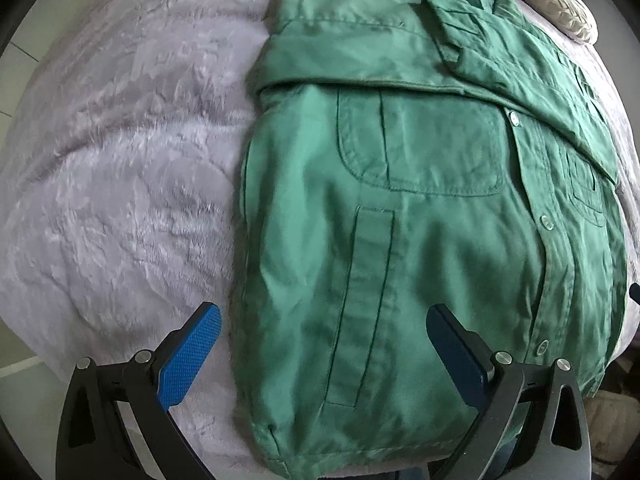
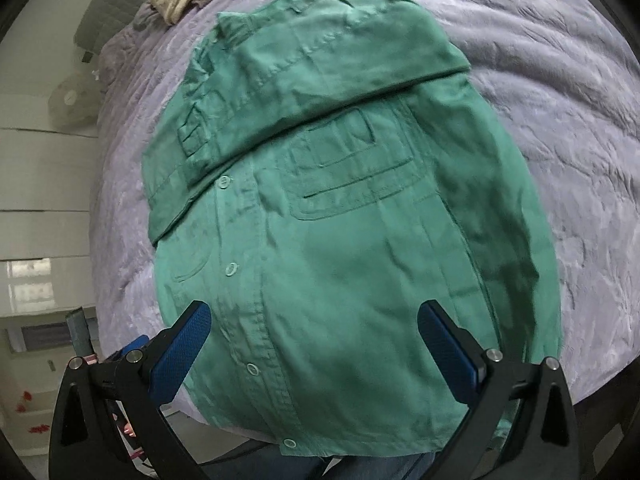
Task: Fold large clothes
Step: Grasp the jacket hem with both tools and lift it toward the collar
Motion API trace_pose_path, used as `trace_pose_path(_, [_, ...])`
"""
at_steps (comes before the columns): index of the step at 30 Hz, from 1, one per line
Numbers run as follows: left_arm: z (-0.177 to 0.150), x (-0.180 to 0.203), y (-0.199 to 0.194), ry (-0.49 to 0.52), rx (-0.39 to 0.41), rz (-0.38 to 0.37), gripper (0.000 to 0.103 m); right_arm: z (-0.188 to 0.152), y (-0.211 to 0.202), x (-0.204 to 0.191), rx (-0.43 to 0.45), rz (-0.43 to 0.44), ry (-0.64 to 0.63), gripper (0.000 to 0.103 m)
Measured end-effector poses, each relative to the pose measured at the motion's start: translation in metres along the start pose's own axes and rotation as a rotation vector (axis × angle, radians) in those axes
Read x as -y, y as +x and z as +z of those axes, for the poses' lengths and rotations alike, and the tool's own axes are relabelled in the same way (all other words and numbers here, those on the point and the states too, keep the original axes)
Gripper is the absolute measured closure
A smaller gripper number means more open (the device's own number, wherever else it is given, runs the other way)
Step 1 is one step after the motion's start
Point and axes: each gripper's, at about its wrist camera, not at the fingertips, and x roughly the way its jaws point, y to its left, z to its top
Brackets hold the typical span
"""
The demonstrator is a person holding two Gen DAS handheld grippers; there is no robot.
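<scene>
Across the left of the left wrist view: pale fuzzy blanket (image 1: 120,168) filled that whole side, with nothing on it.
Left gripper: the left gripper (image 1: 324,324) sat at the bottom of the frame with its jaws spread wide and nothing between them; one blue pad was over the blanket, the other over cloth.
Shirt: the green shirt (image 1: 400,240) lay flat from the centre to the right of the frame, button side up, near hem towards the camera.
Sleeve: a sleeve (image 1: 380,60) was laid across the chest at upper centre, cuff towards the upper right.
Pillow: a cream pillow (image 1: 560,8) peeked in at the upper right corner, just beyond the collar.
Right wrist view, lower left: the other gripper was partly visible there, just off the bed's edge.
Right gripper: the right gripper (image 2: 314,320) hung over the hem at the bottom of the frame, jaws equally wide apart, holding nothing.
Step in hand: looked like the bottom-up fold, with the sides seemingly already turned in.
How to do it well: each claw should bite a hem corner through all the layers, both should lift together and carry level towards the collar, so the sleeve stays put and the placket stays straight.
Risk: catching only the top layer would let the under layers drag and bunch.
</scene>
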Motion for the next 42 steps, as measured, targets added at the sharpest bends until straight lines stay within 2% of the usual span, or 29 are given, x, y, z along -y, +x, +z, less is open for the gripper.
trace_pose_path(8, [-0.013,-0.009,0.019,0.022,-0.058,0.004,0.0,0.0,-0.005,0.039,-0.003,-0.012,0.12,0.0])
trace_pose_path(14, [-0.027,-0.024,0.032,0.061,-0.091,0.007,0.0,0.001,-0.017,0.058,0.007,-0.059,0.122,0.0])
trace_pose_path(17, [-0.038,-0.034,0.041,0.09,-0.114,-0.007,0.0,0.001,-0.026,0.071,0.017,-0.095,0.119,0.0])
trace_pose_path(21, [-0.055,-0.045,0.055,0.118,-0.155,-0.027,0.0,-0.005,-0.033,0.096,0.02,-0.188,0.115,0.0])
trace_pose_path(22, [-0.059,-0.049,0.058,0.119,-0.163,-0.032,0.0,-0.009,-0.033,0.104,0.012,-0.225,0.112,0.0])
trace_pose_path(24, [-0.066,-0.054,0.061,0.118,-0.174,-0.057,0.0,-0.016,-0.029,0.117,-0.014,-0.244,0.117,0.0])
trace_pose_path(26, [-0.073,-0.057,0.063,0.125,-0.183,-0.084,0.0,-0.026,-0.022,0.13,-0.057,-0.195,0.14,0.0])
trace_pose_path(29, [-0.088,-0.055,0.064,0.144,-0.204,-0.125,0.0,-0.045,-0.002,0.14,-0.147,-0.072,0.174,0.0])
trace_pose_path(32, [-0.098,-0.051,0.065,0.156,-0.244,-0.221,0.0,-0.055,0.011,0.137,-0.203,-0.022,0.161,0.0])
trace_pose_path(34, [-0.105,-0.049,0.068,0.151,-0.279,-0.277,0.0,-0.057,0.013,0.127,-0.209,-0.025,0.119,0.0])
trace_pose_path(35, [-0.109,-0.049,0.071,0.15,-0.297,-0.291,0.0,-0.057,0.012,0.121,-0.209,0.006,0.103,0.0])
trace_pose_path(39, [-0.127,-0.051,0.094,0.151,-0.343,-0.27,0.0,-0.051,0.003,0.105,-0.2,0.185,0.083,0.0])
trace_pose_path(42, [-0.134,-0.052,0.103,0.157,-0.34,-0.257,0.0,-0.045,-0.001,0.096,-0.211,0.31,0.081,0.0])
